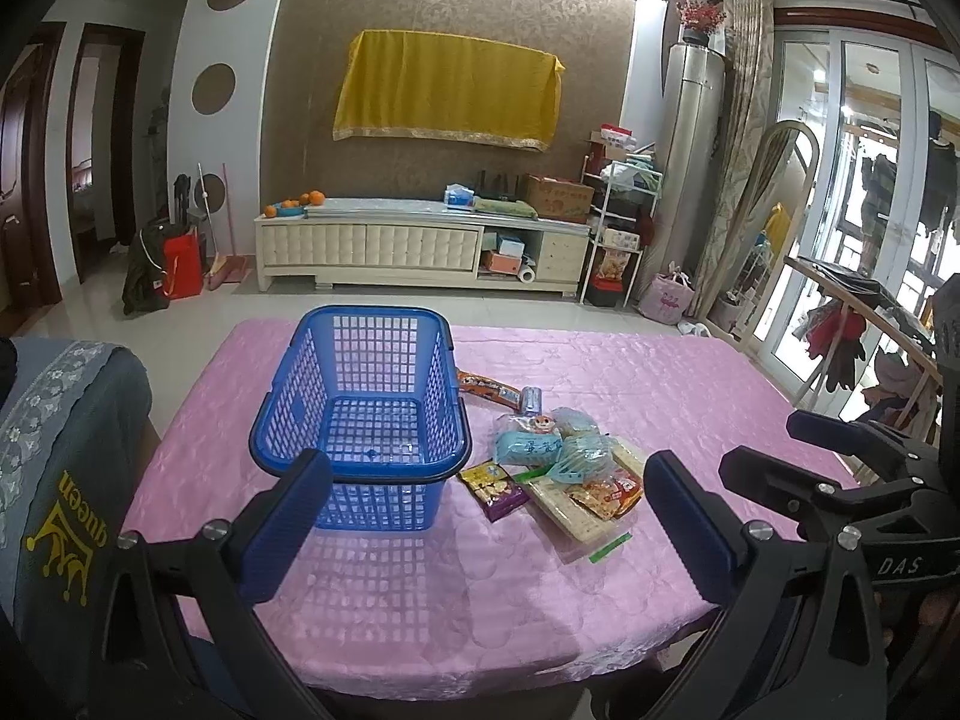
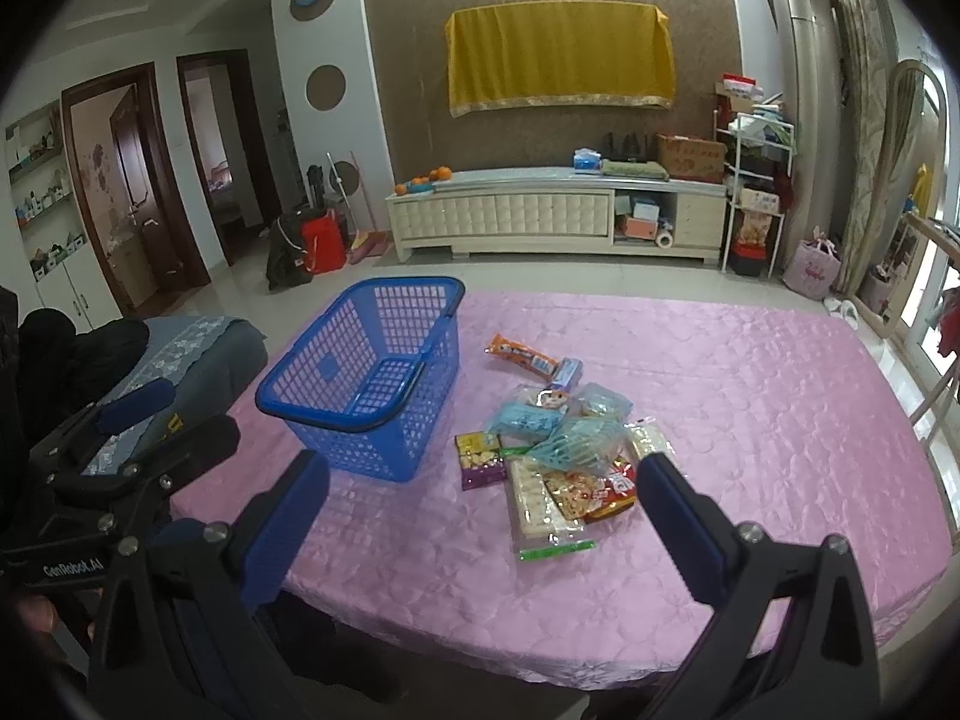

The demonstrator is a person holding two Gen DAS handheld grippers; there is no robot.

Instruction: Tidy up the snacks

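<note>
An empty blue plastic basket stands on the pink tablecloth. To its right lies a pile of snack packets: light blue bags, a purple packet, a clear biscuit pack, a red-orange packet and an orange bar. My left gripper hangs open over the near table edge, holding nothing. My right gripper is open too, just short of the snack pile. Each gripper shows at the edge of the other's view.
A chair back draped in grey cloth stands at the table's left side. Beyond the table lie a tiled floor and a white TV cabinet. A wooden chair frame sits at the table's right.
</note>
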